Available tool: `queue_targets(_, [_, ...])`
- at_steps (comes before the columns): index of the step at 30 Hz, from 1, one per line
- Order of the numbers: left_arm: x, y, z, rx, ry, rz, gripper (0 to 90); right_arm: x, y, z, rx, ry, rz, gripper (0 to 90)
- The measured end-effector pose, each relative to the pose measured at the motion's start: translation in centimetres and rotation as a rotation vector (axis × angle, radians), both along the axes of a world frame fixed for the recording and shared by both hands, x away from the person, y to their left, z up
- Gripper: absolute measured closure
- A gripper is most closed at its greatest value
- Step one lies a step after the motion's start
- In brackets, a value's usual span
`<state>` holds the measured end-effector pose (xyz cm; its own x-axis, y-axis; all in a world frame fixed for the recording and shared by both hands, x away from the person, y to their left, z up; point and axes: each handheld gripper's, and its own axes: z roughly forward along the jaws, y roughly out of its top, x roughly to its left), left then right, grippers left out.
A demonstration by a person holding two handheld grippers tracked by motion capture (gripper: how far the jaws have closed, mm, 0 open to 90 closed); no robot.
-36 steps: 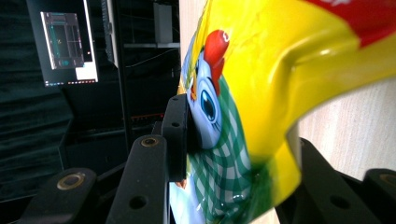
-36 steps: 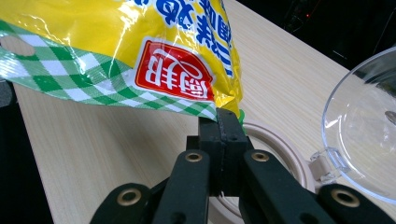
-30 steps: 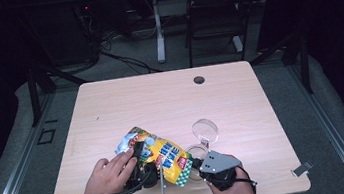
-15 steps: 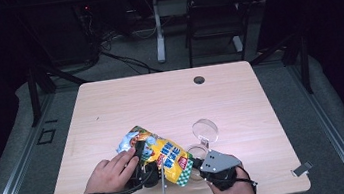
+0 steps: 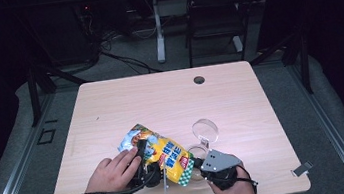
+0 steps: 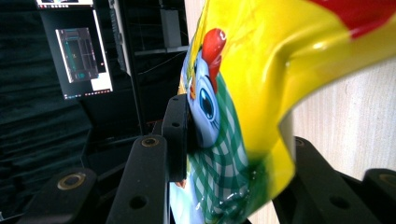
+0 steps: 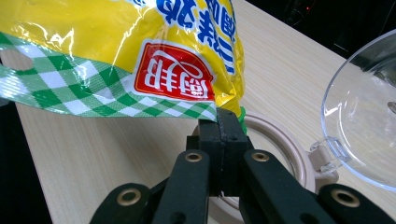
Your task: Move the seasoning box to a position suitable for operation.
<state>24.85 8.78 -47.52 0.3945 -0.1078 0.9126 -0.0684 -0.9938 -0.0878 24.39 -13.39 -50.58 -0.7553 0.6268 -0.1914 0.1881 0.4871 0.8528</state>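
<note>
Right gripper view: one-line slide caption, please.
Right gripper pinches the yellow snack bag's corner above a round container with open clear lid.

Far tabletop (image 5: 170, 97) lies open; near the front edge, bag (image 5: 165, 153) and container (image 5: 200, 151) crowd.

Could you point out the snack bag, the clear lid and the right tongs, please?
snack bag (image 5: 166, 154): high view, yellow middle panel.
clear lid (image 7: 359, 121): right gripper view, transparent disc.
right tongs (image 7: 221, 122): right gripper view, closed tips pinching the bag's corner.

You've got a wooden table (image 5: 170, 102) with a dark round grommet hole (image 5: 199, 80) near its far edge; behind it a black chair (image 5: 212, 18) and a white table leg (image 5: 158, 28) on grey floor, cables trailing; a lit monitor (image 6: 84, 60) glows off at one side
</note>
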Motion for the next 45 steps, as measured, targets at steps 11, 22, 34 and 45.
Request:
queue_targets(11, [-0.05, -0.08, 0.0, 0.011, -0.01, -0.007, 67.3, -0.03, 0.03, -0.05, -0.007, -0.001, 0.005, 90.0])
queue_targets(22, [-0.18, -0.28, 0.13, 0.039, -0.033, -0.026, 67.5, -0.04, -0.12, -0.01, -0.003, 0.001, -0.003, 90.0])
queue_targets(34, [-0.31, -0.49, 0.31, 0.087, -0.069, -0.047, 67.6, -0.11, 0.02, -0.04, -0.007, -0.001, -0.002, 90.0])
queue_targets(45, [-0.38, -0.66, 0.42, 0.102, -0.086, -0.059, 67.9, -0.11, -0.01, 0.0, -0.008, 0.001, -0.007, 90.0])
